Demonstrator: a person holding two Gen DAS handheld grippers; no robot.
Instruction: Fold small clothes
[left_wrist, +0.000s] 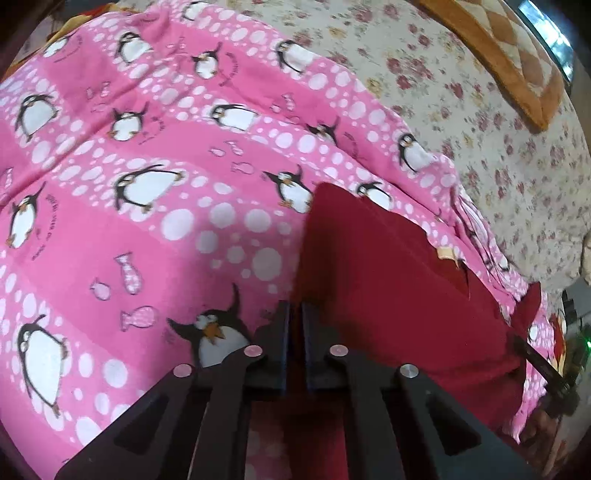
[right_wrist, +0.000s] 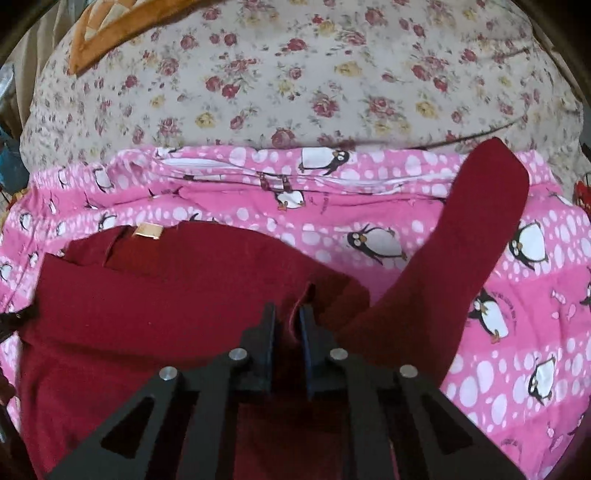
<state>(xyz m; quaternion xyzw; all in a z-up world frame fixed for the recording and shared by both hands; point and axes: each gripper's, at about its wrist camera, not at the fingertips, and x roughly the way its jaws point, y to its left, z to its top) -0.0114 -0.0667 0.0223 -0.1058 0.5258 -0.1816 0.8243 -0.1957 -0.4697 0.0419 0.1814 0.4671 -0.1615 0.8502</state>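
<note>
A small dark red garment (right_wrist: 166, 295) lies on a pink penguin-print cloth (right_wrist: 332, 221). One long sleeve (right_wrist: 461, 236) points up to the right, and a tan label (right_wrist: 147, 230) shows at the neck. My right gripper (right_wrist: 290, 314) is shut on a raised fold of the red fabric near the sleeve's base. In the left wrist view the same garment (left_wrist: 388, 277) lies to the right. My left gripper (left_wrist: 294, 314) is shut on its left edge, with red fabric between the jaws.
The pink cloth (left_wrist: 147, 166) covers a bed with a cream floral sheet (right_wrist: 295, 81), which also shows in the left wrist view (left_wrist: 480, 110). An orange and cream quilted cushion (left_wrist: 509, 55) lies at the far edge; its corner shows in the right wrist view (right_wrist: 110, 33).
</note>
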